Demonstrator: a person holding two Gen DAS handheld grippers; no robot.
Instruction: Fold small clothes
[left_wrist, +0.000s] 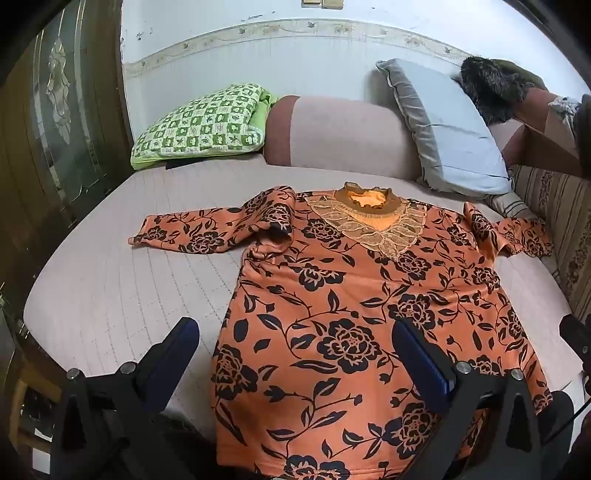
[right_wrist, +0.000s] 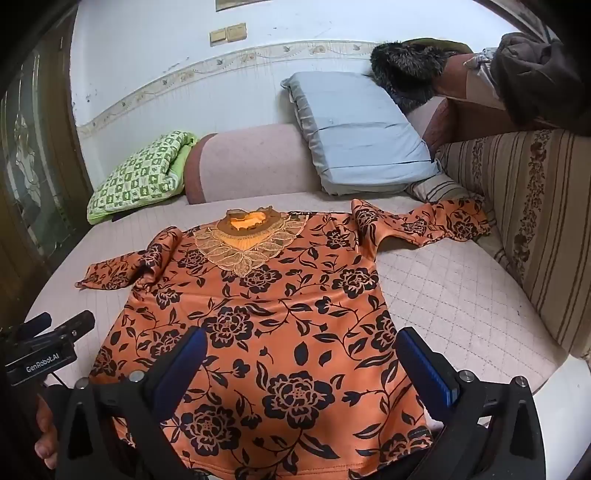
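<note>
My left jaws (left_wrist: 295, 358) stand as wide as they go and hold nothing; they hang above the near left part of the orange floral blouse (left_wrist: 354, 325), one finger over bare bedding, the other over the fabric. My right jaws (right_wrist: 301, 360) are just as wide and just as empty, hanging over the near right part of the same blouse. Neither pair touches cloth as far as I can tell.

The blouse lies face up on the bed (left_wrist: 110, 295), hem at the near edge, lace collar (left_wrist: 369, 221) toward the far edge. Its left sleeve (left_wrist: 207, 232) is spread toward the bed's left edge with a bunched fold at the shoulder; the right sleeve (right_wrist: 424, 223) reaches toward the striped cushion (right_wrist: 532, 229) along the right edge and is crumpled too. Beyond the collar sit a pink bolster (left_wrist: 340, 136), a green checked quilt (left_wrist: 203, 122) and a pale blue pillow (left_wrist: 450, 133).

I judge nothing is folded yet. The risks as I see them: the hem seems to hang slightly over the near edge, so a one-sided pull could drag the whole garment off; the fabric looks slippery, so a shallow pinch may slide out; pinching deep may catch the quilted bedding beneath; and folding over the bunched shoulders would lock those wrinkles in.
</note>
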